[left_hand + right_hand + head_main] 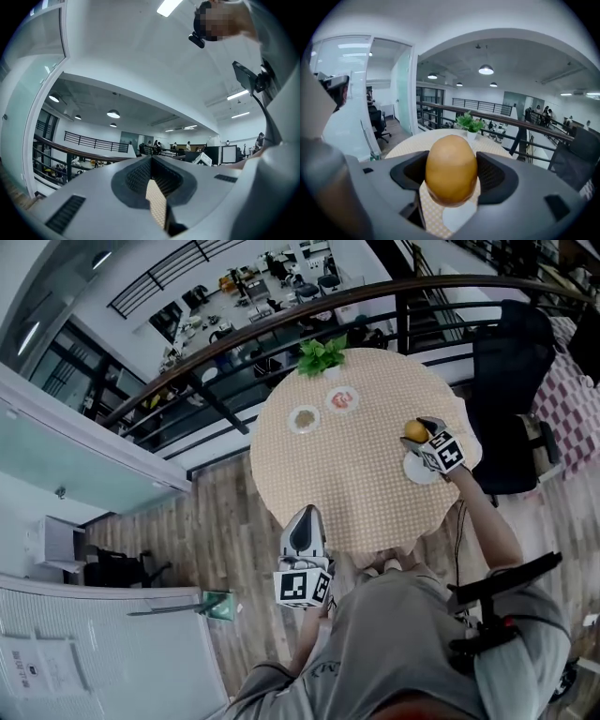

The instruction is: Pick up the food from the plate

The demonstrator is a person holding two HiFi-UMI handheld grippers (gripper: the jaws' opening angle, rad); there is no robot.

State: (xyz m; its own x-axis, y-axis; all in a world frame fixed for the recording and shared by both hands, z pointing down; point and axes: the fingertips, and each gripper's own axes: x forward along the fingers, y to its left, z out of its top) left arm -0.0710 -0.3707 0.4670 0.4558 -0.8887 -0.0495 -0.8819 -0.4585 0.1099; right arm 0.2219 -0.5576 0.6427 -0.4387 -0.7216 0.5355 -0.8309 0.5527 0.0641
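Observation:
A round yellow-brown piece of food (415, 431) is clamped between the jaws of my right gripper (417, 434), just above a small white plate (421, 471) near the table's right edge. In the right gripper view the food (451, 168) fills the gap of the right gripper (451, 180), with the bare white plate (457, 219) below it. My left gripper (305, 519) hovers at the table's near edge, jaws together on nothing. In its own view the left gripper (152, 174) points up and outward, with only a sliver of checked cloth showing.
The round table (347, 484) has a beige checked cloth. At its far side sit a plate with brownish food (304, 419), a plate with red food (342, 399) and a potted plant (322, 355). A black chair (511, 381) stands right; a railing (281, 329) runs behind.

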